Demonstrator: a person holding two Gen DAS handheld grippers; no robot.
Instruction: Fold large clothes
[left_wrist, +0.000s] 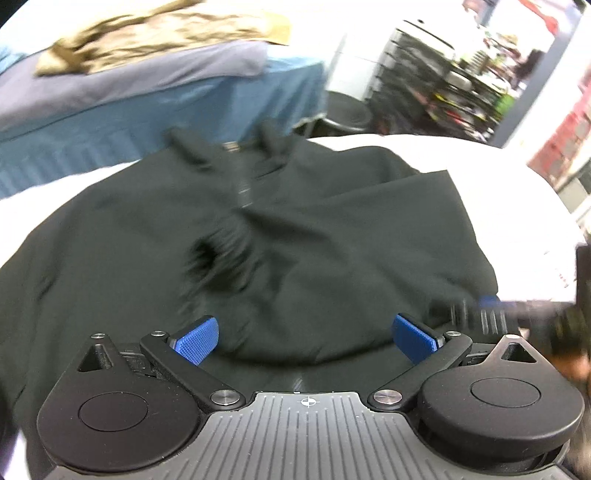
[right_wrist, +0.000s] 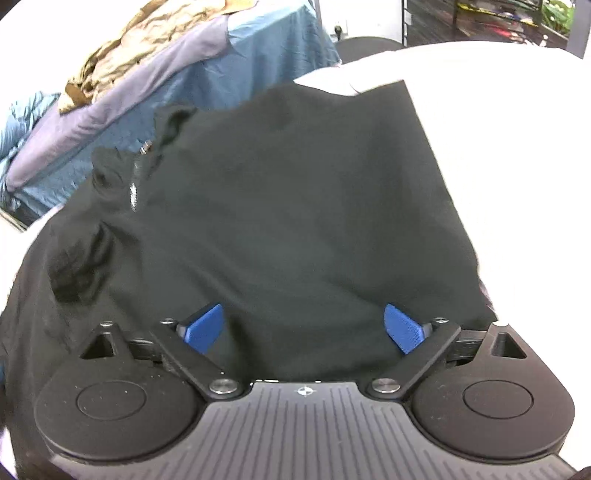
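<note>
Workroom: cluttered shelving (left_wrist: 443, 92), draped tables (left_wrist: 221, 107)

Each black tool (left_wrist: 306, 341) (right_wrist: 304, 328) has blue textured pads (left_wrist: 195, 341), silver screws.

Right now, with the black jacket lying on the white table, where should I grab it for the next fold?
Probably the near hem of the black jacket, coming from the near side. Its collar and zipper point away, and the hem bunches up right between the open left gripper and open right gripper, raised off the white table.
</note>
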